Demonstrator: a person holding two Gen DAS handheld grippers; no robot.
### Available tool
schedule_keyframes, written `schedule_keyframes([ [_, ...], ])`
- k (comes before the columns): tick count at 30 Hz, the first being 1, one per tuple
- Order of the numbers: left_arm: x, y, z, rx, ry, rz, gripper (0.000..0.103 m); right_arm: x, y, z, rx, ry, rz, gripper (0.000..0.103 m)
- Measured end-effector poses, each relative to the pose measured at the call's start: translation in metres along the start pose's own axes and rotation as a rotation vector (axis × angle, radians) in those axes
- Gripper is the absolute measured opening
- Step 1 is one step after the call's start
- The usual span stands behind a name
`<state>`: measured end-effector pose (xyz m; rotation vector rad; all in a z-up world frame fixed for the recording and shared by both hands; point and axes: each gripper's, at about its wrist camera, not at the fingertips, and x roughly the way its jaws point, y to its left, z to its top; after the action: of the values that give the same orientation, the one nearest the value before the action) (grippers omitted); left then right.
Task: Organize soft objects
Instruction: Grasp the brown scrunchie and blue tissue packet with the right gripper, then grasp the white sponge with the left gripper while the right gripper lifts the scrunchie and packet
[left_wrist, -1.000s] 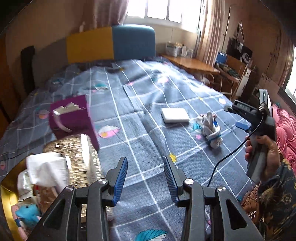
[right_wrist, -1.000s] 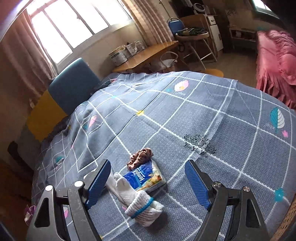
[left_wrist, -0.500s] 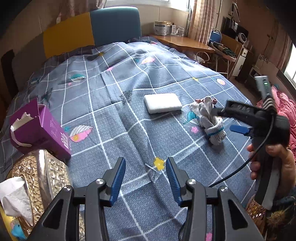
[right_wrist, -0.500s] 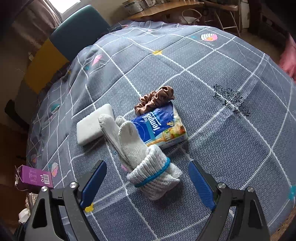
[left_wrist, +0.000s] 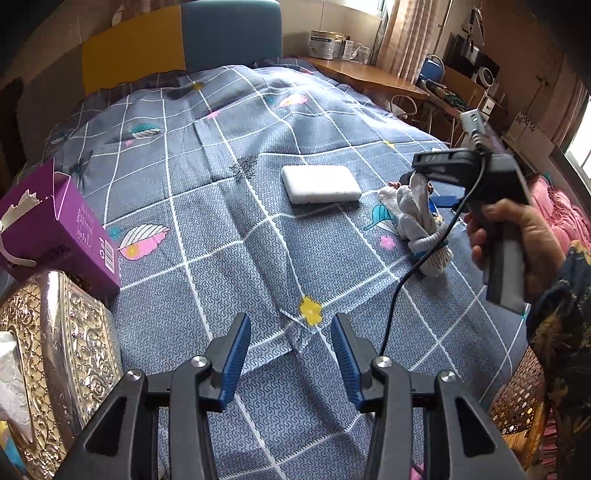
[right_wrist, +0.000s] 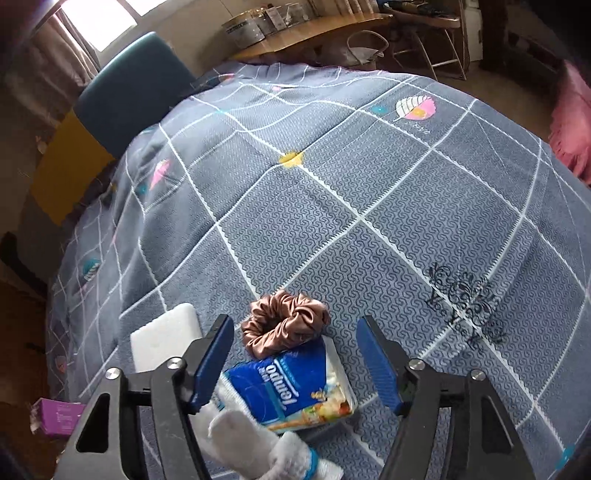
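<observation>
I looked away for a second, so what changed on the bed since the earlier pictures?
The right claw came down over the tissue pack and scrunchie, its jaws just closing in but gripping nothing yet. The left claw dropped nearer the bedspread, open and empty. The gloves, sponge and purple box lie where they were.

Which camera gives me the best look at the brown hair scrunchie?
The right wrist view: the scrunchie lies whole and unhidden on the bedspread. The left wrist view shows only a brown sliver of it behind the rolled socks.
</observation>
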<state>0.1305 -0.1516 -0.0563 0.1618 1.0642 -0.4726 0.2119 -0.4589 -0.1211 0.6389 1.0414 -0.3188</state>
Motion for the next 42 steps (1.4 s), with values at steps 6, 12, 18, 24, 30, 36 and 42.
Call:
schedule_keyframes([
  [6, 0.004, 0.007, 0.006, -0.046, 0.005, -0.03, 0.045, -0.003, 0.007, -0.004, -0.071, -0.043, -0.008, 0.01],
  [12, 0.013, 0.002, 0.023, -0.021, -0.013, -0.013, 0.045, -0.056, 0.015, -0.022, -0.13, -0.139, 0.151, 0.01],
  [18, 0.039, -0.031, 0.069, 0.223, -0.001, 0.055, 0.056, -0.062, 0.018, -0.034, -0.131, -0.158, 0.176, 0.01],
  [24, 0.082, -0.048, 0.109, 0.441, 0.039, 0.058, 0.082, -0.065, 0.01, -0.034, -0.117, -0.144, 0.213, 0.01],
  [30, 0.118, -0.07, 0.118, 0.71, 0.11, 0.086, 0.086, -0.059, 0.009, -0.034, -0.125, -0.099, 0.239, 0.01],
  [36, 0.147, -0.078, 0.128, 0.852, 0.174, 0.081, 0.086, -0.052, 0.012, -0.036, -0.14, -0.047, 0.252, 0.01],
  [42, 0.172, -0.084, 0.14, 0.903, 0.212, 0.027, 0.086, -0.048, 0.013, -0.036, -0.146, -0.029, 0.233, 0.01],
])
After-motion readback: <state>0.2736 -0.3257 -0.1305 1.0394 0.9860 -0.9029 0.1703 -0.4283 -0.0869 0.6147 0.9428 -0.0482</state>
